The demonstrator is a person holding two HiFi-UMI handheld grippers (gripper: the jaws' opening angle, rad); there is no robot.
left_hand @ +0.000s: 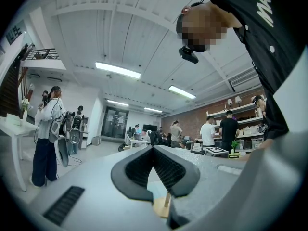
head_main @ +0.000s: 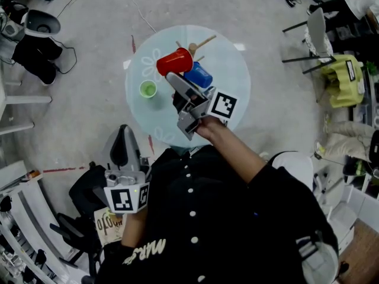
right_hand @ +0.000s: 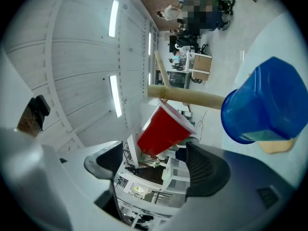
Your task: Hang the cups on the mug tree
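While round table [head_main: 232,70] stands on grey floor [head_main: 89,120], right tool [right_hand: 155,165] released, left tool [left_hand: 153,150] clenched

Letters "MAR" on black shirt [head_main: 225,218], rest cut off — nothing else legible

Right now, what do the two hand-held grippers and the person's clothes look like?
Each hand-held gripper, left and right, is made of grey plastic, with black ribbed pads on its two jaws. Each carries a white cube printed with black square markers. The person wears a black shirt with white buttons and white lettering.
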